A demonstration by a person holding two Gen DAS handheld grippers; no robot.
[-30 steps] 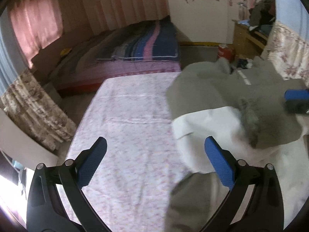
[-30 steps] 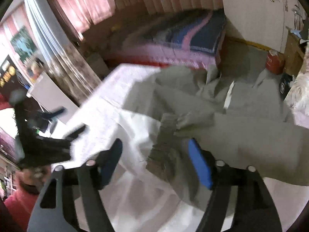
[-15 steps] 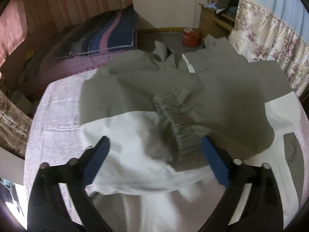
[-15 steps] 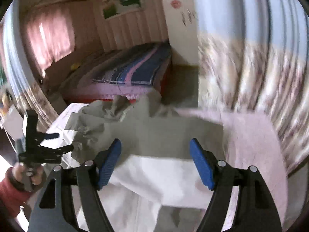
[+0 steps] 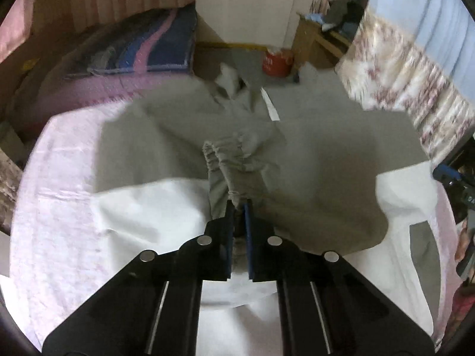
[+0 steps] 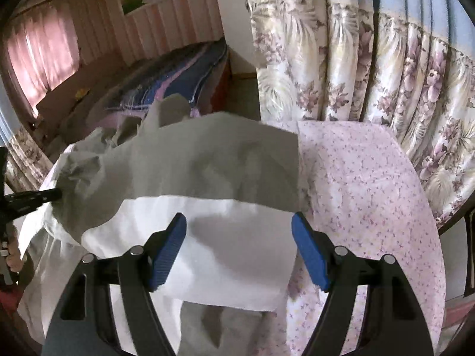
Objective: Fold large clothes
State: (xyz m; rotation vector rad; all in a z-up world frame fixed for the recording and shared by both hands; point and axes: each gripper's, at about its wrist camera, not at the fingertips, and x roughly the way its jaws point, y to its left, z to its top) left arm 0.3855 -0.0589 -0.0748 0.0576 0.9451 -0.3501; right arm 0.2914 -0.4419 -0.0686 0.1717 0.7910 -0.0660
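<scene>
The left gripper (image 5: pixel 238 207) has its two blue fingers (image 5: pixel 246 231) pressed close together, pinching the bunched cuff (image 5: pixel 234 160) of the grey and white jacket (image 5: pixel 311 160). The cuff is wrinkly and sits in the middle of the jacket. The right gripper (image 6: pixel 239 237) has its blue fingers (image 6: pixel 167 250) spread wide apart, and they hold nothing. It hangs just above the white part of the jacket (image 6: pixel 231 255) (the grey part lies farther back).

The jacket is spread out on a table with a pink flowery cloth (image 6: pixel 371 184). Flowery curtains (image 6: pixel 371 68) hang near the table's right side. Behind the table there is a bed with a blue and pink striped blanket (image 5: pixel 142 47). A red bucket (image 5: pixel 276 62) stands on the floor next to a wooden desk (image 5: pixel 311 41).
</scene>
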